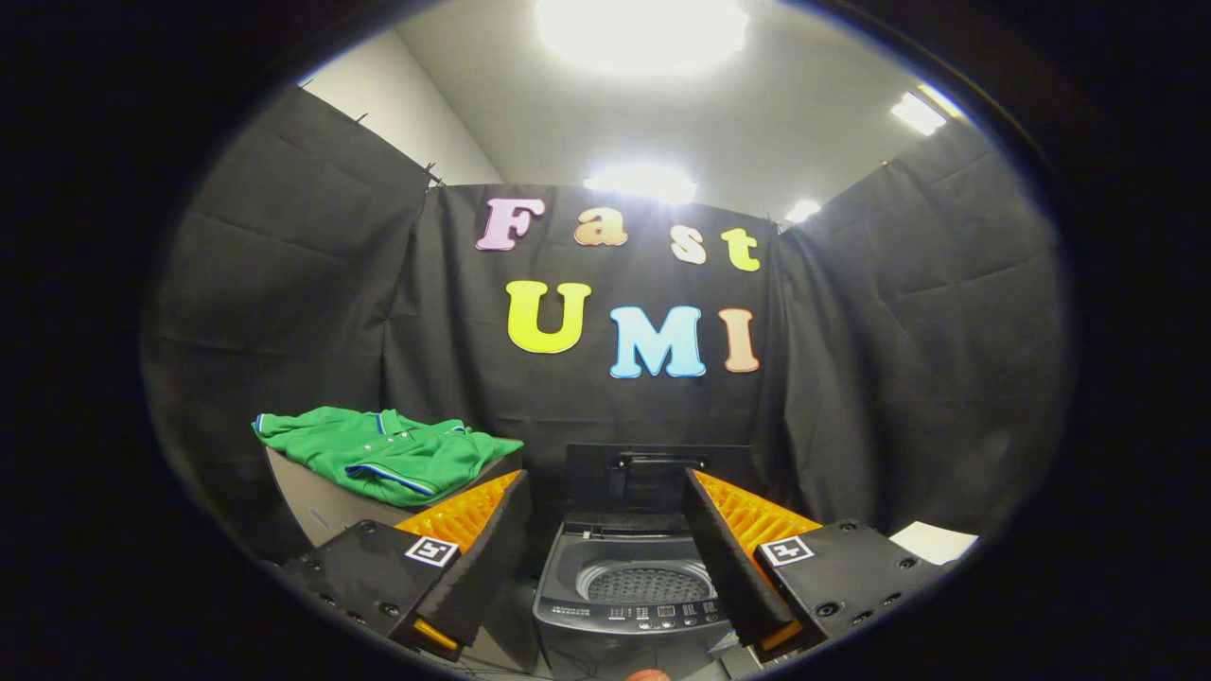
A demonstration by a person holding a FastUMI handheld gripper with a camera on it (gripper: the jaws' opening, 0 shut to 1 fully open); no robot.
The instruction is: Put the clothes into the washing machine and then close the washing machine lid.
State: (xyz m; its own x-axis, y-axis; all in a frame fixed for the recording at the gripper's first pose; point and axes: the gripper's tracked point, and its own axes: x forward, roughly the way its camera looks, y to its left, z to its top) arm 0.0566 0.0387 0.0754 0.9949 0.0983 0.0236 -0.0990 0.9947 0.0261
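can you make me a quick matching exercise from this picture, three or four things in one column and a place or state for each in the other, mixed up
Things:
1. green polo shirt with blue-and-white trim
2. small grey top-loading washing machine
3. black washing machine lid
4. tool with orange-ribbed black fingers

Places or states:
A. raised upright behind the drum
B. open, holding nothing
C. lying on a grey table beyond the left finger
D. between the two fingers, just ahead of them

Pairs: 1-C, 2-D, 3-A, 4-B

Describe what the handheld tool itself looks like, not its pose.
The tool has two wedge-shaped fingers faced with dark foam on their inner sides and ribbed orange plastic on their backs. Each sits on a black block with screw heads, bearing a square black-and-white marker.
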